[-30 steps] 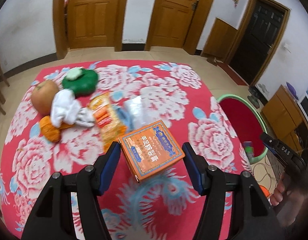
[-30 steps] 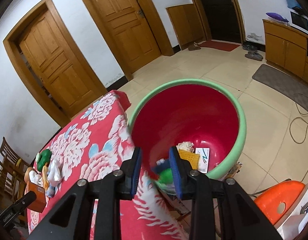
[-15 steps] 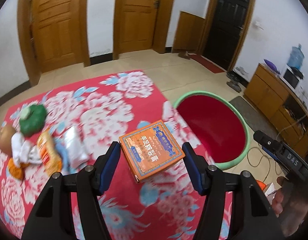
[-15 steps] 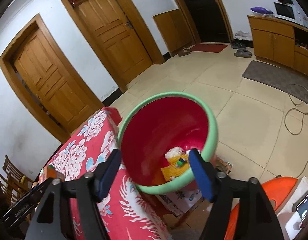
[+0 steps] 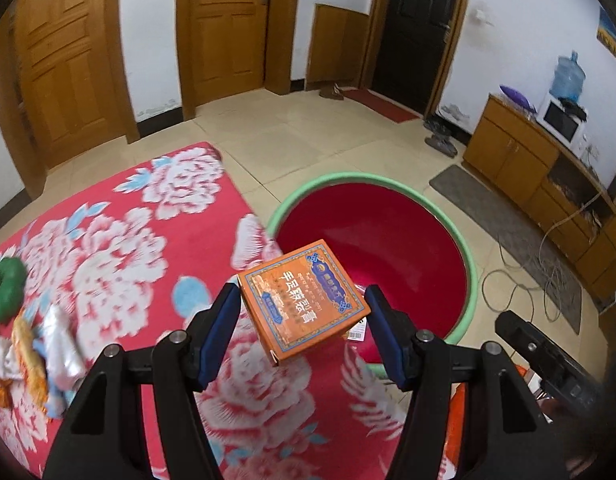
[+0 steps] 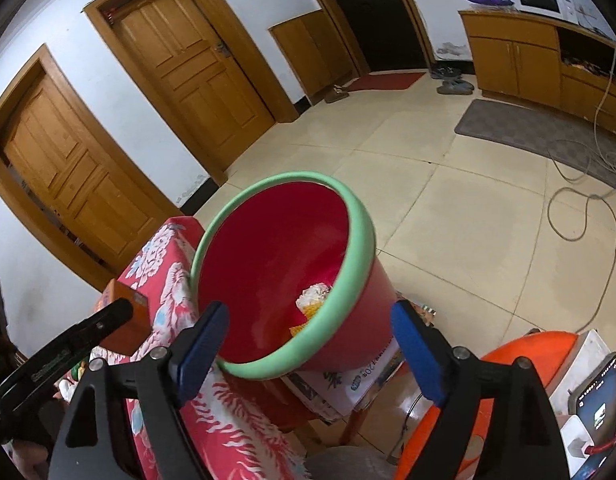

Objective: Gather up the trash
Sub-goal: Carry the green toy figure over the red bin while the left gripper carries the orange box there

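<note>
doors (image 5: 228, 28) wooden | cabinet (image 5: 523, 160) by wall | microwave (image 5: 560, 122) on cabinet | mat (image 6: 519, 120) on floor

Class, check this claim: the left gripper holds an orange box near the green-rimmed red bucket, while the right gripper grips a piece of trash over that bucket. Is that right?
Not quite. The left gripper does hold the orange box near the red bucket, but the right gripper grips nothing: its jaws have just been opening and stand wide apart and empty, as the right wrist view shows.

One box (image 5: 304, 300), one bucket (image 5: 469, 276)
</note>
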### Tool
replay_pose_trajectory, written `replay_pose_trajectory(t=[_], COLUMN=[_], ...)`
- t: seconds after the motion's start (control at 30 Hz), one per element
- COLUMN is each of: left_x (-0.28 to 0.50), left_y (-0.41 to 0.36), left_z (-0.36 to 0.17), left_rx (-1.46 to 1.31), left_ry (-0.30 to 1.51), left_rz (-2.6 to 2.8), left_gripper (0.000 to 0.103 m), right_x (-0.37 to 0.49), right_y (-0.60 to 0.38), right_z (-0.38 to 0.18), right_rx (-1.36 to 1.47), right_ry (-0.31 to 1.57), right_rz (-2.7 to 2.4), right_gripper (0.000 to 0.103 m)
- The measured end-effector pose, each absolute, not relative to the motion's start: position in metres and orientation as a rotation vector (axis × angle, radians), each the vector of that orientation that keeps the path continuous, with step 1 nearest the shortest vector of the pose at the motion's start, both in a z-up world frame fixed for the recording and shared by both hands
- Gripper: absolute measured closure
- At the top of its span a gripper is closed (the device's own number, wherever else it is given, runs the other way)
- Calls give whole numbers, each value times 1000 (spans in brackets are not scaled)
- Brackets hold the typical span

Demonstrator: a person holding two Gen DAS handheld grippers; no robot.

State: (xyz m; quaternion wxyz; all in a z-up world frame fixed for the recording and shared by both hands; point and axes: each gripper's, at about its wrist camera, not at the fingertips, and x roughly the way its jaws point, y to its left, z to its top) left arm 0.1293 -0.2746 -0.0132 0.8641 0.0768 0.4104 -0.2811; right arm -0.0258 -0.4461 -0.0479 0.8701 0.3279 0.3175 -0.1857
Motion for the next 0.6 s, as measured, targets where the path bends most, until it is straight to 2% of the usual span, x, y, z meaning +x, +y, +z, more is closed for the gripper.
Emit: replay_pose_trajectory(t=[0.27, 0.6], left_x=[143, 144], left_y=[-305, -301], left_z=[-24, -23], left_rx=[190, 142], left_ry=[888, 905], left_rz=[-610, -615], left_gripper=[37, 35], right_x=[-34, -43], right_y=[-454, -459], right_z=[-59, -59], right_rx=[728, 755], right_ry=[674, 672], right_rz=[-390, -404], right_gripper=[17, 17])
